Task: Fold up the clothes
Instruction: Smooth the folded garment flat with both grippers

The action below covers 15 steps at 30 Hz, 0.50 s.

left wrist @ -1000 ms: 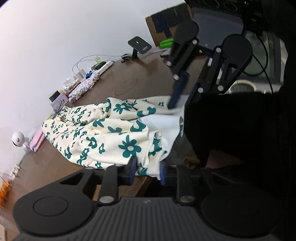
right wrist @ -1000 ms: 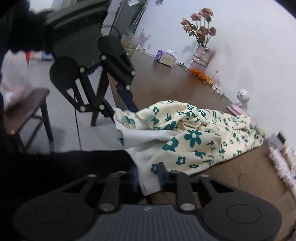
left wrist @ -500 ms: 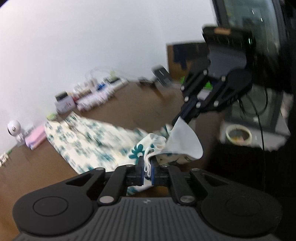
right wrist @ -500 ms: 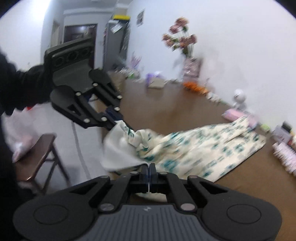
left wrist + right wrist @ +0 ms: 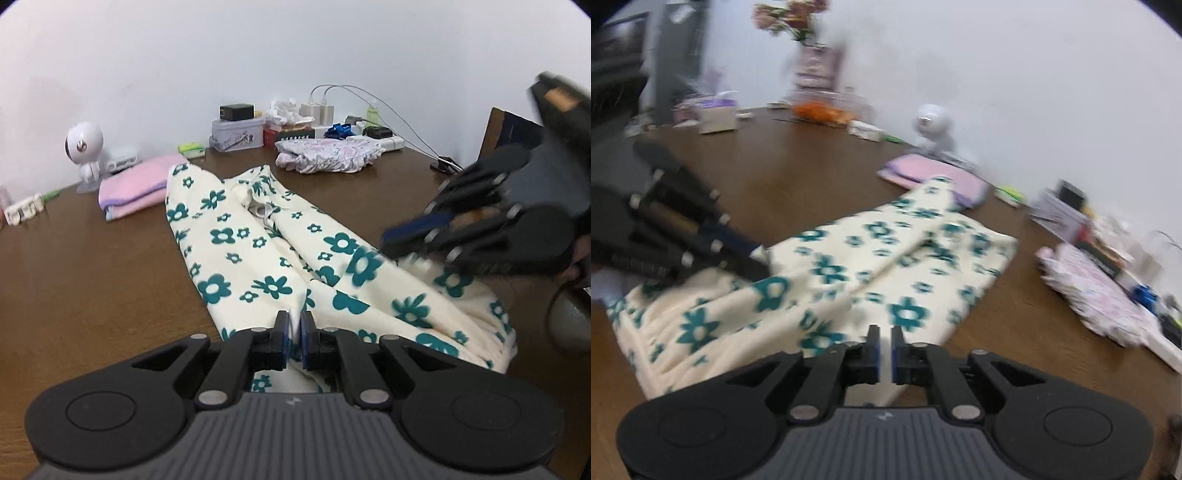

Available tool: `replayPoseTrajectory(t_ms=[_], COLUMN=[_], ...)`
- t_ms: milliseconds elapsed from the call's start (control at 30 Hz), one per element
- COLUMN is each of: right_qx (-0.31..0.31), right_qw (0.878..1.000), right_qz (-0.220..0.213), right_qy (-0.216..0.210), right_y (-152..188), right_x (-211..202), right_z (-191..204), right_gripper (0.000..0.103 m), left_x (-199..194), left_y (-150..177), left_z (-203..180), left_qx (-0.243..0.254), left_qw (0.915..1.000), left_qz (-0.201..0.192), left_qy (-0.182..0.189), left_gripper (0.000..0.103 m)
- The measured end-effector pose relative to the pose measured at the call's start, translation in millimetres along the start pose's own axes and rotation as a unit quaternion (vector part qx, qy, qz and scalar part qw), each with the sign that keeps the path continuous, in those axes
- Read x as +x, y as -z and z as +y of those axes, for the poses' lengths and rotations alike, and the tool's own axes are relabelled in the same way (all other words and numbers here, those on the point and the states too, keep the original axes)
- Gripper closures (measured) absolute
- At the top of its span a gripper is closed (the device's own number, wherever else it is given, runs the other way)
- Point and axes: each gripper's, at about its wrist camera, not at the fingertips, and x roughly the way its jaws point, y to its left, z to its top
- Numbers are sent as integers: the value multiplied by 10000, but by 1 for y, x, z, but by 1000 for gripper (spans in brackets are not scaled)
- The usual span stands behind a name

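A cream garment with teal flowers [image 5: 258, 258] lies spread on the brown table [image 5: 92, 277]. My left gripper [image 5: 294, 328] is at the garment's near edge, shut on a white fold of it. In the right wrist view the garment [image 5: 886, 258] stretches away toward the wall. My right gripper [image 5: 885, 338] holds its near edge in a narrow gap between the pads. Each gripper shows blurred in the other's view: the right gripper [image 5: 391, 240] at the cloth's right side, the left gripper [image 5: 757, 258] at its left side.
A folded pink towel [image 5: 136, 184] and a white round camera [image 5: 83, 147] sit behind the garment. A folded lilac-patterned garment [image 5: 328, 155], tins and chargers [image 5: 238, 129] line the wall. A flower vase [image 5: 812, 55] and tissue box [image 5: 716, 118] stand far left.
Both grippers closed on the garment's hanging edge, lifted it and swung it from the table's edge onto the table. The cloth now lies flatter and longer.
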Motion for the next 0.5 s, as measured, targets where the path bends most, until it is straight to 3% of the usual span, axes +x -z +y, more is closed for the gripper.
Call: replayPoseTrajectory(t_ms=[133,333,500], right_qx=[415,1036,1487], right_qw=[9991,9942,9878], right_qz=[12,30,416], right_qy=[-109,-272,-183], right_y=[8,19,35], right_x=[-10,-25,1], right_z=[7,17,25], right_gripper=[77,78,77], left_x=[4,12,-29], left_y=[3,6,3], left_z=[6,10,10], left_qx=[-276,-483,-465], left_qw=[9995,9986,9972], left_qz=[-64,-97,-413], left_qy=[133,167,-419], left_gripper=[96,95,87])
